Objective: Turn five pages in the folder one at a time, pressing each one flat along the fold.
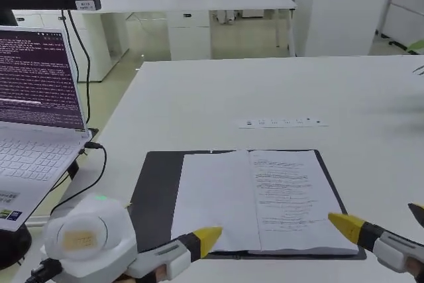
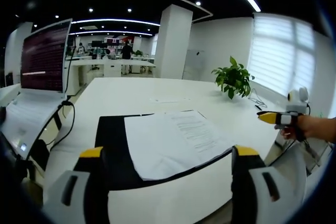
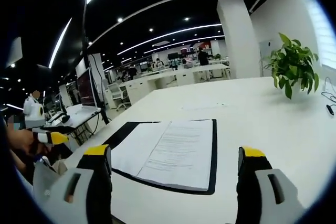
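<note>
The folder (image 1: 159, 183) lies on the table (image 1: 265, 91), laptop (image 1: 33, 97) left of it.

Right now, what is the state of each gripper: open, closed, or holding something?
Left gripper: open, jaws wide apart, holding nothing.
Right gripper: open, jaws wide apart, holding nothing.

I see the black folder (image 1: 154, 193) lying open and flat near my edge of the white table (image 1: 265, 91), a blank white page (image 1: 215, 200) left of its fold and a printed page (image 1: 291, 197) right of it.
</note>
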Tool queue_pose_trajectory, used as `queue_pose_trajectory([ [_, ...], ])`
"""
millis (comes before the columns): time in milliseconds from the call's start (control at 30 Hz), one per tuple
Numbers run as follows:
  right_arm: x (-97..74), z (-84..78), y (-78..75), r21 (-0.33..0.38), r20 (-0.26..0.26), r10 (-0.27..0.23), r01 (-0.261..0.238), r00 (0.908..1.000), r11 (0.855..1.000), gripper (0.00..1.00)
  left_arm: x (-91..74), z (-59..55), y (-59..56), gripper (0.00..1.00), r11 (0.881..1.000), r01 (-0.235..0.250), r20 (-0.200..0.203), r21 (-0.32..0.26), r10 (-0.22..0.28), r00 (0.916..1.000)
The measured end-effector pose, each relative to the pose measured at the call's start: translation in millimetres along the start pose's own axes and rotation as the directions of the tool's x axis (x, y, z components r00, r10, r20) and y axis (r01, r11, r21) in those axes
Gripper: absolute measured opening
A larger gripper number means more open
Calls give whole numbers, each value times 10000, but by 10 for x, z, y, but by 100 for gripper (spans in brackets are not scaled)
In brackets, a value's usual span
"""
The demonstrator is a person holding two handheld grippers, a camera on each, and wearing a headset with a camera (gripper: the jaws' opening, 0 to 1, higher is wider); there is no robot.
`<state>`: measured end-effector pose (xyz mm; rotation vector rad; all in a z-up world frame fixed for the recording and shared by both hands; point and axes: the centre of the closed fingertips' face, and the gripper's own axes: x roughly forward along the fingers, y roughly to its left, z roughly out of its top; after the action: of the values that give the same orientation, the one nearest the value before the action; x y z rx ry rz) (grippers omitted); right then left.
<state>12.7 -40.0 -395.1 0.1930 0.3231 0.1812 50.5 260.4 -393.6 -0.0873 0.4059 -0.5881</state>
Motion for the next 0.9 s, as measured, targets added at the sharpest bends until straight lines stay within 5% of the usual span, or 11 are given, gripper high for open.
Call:
queue_pose_trajectory([
  [467, -8, -12, 0, -136, -67, 197, -198, 9998, 9997, 100, -107, -40, 154, 99, 9990, -415, -106, 185, 417, 9991],
  [900, 2, -200, 26, 141, -479, 472, -466, 9977, 9988, 100, 143, -196, -18, 99, 9997, -131, -695, 223, 146, 9975],
])
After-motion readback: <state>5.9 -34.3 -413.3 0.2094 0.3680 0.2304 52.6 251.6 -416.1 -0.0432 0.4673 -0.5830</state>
